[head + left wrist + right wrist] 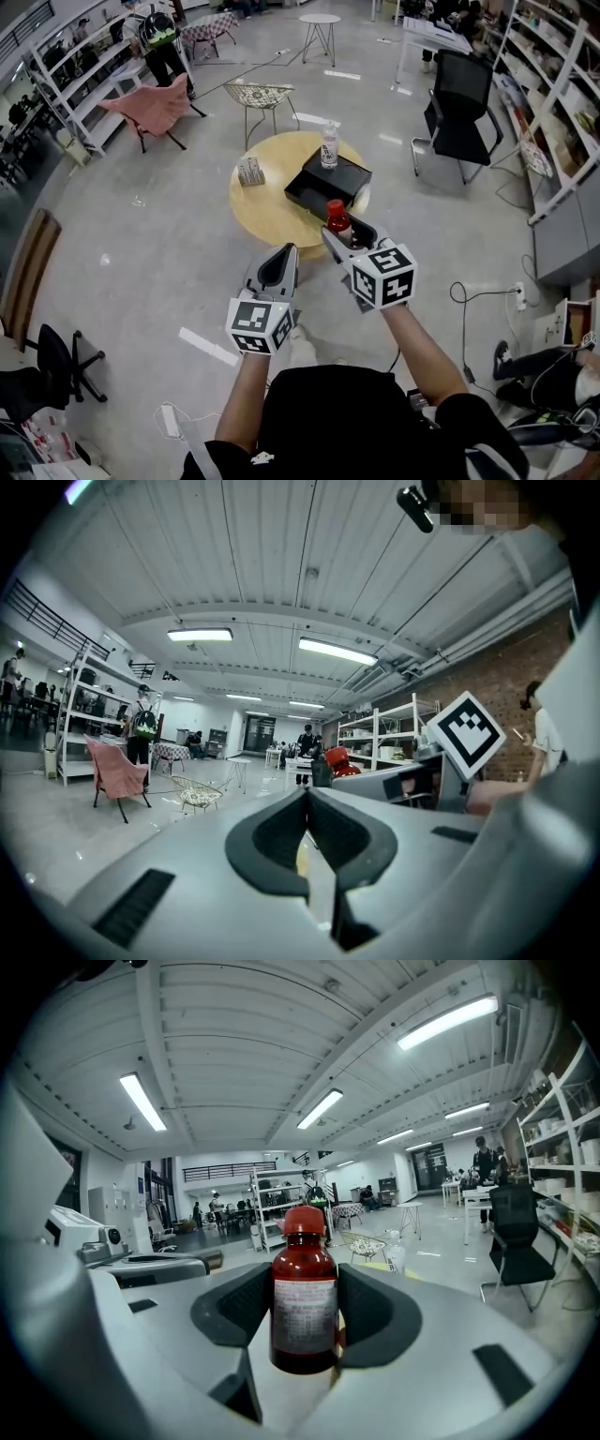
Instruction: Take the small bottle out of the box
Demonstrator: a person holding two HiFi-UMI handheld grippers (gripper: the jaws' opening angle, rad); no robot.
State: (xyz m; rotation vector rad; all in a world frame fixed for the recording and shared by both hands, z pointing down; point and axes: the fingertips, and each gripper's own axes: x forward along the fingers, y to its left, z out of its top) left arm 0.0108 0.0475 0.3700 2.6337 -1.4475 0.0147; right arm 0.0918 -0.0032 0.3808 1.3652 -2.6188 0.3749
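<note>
While our right fingers [380, 1316] pinch the bottle [304, 1293] at its labelled waist, it seems light, rigid and slick; our left fingers [272, 841] sit pressed together, empty.

A round yellow table [267, 214] carries a black box [319, 186] — and, near its left edge, a small grey object [250, 172].

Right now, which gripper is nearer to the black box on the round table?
Right. The right gripper, shut on the small bottle, hovers just before the black box; the left gripper is farther back.
</note>
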